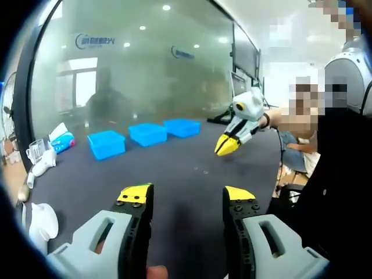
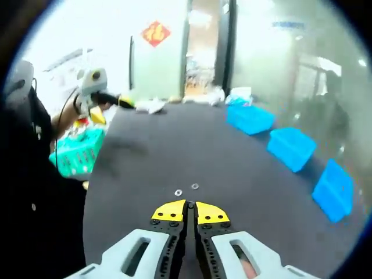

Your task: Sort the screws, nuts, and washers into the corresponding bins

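Our right gripper [image 2: 190,213], jaws pressed together, hovers by two washers [image 2: 186,189] mid-table; left gripper [image 1: 189,197] spread. They look thin, slippery: we'd pinch their rims.

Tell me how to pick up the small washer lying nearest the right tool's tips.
The small silver ring-shaped washer lies flat on the dark table, just ahead of the shut right tool. Probably best to open it, come straight down from above and pinch across opposite outer edges, since it is thin.
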The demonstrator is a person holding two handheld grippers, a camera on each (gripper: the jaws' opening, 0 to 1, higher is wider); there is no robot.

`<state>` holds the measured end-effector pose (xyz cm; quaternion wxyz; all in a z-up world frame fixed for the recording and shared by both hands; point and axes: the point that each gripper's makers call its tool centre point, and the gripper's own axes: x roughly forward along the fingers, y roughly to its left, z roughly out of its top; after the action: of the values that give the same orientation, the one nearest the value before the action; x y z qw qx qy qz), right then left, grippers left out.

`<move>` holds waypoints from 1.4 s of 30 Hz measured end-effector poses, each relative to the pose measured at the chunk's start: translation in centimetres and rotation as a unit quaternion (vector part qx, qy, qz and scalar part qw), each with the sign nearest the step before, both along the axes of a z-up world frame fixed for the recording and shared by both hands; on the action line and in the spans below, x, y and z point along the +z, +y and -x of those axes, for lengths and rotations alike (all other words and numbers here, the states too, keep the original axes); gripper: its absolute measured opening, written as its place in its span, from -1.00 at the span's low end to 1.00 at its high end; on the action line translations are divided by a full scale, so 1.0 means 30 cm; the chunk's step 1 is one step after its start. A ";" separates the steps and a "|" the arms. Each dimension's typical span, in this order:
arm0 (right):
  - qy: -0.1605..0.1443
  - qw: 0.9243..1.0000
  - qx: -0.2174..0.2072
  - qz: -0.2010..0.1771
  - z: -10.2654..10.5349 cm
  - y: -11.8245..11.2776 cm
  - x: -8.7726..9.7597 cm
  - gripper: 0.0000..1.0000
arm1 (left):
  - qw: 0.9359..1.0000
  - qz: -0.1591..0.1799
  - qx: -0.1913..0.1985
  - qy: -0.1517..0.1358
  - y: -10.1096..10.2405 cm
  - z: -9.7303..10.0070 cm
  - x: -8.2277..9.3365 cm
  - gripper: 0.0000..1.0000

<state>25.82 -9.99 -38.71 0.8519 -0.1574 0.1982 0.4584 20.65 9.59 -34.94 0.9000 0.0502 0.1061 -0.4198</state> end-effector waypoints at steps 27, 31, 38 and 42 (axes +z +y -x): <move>-0.105 0.974 -0.128 -0.154 -0.032 -0.118 0.214 -0.95 | 1.000 0.009 0.017 -0.007 0.017 -0.007 0.017 -0.08; -0.101 0.973 -0.138 -0.158 -0.128 -0.112 0.231 -0.95 | 1.000 0.010 0.020 -0.007 0.021 -0.007 0.019 -0.08; -0.109 0.967 -0.169 -0.159 -0.332 -0.126 0.269 -0.95 | 1.000 0.007 0.020 -0.010 0.025 -0.007 0.022 -0.08; -0.114 0.963 -0.190 -0.154 -0.455 -0.141 0.292 -0.95 | 1.000 0.006 0.020 -0.009 0.026 -0.008 0.021 -0.08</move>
<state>39.46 -14.20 -29.96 0.9543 -0.0352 0.0536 0.2920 20.90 10.36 -34.30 0.9093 0.0466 0.0960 -0.4023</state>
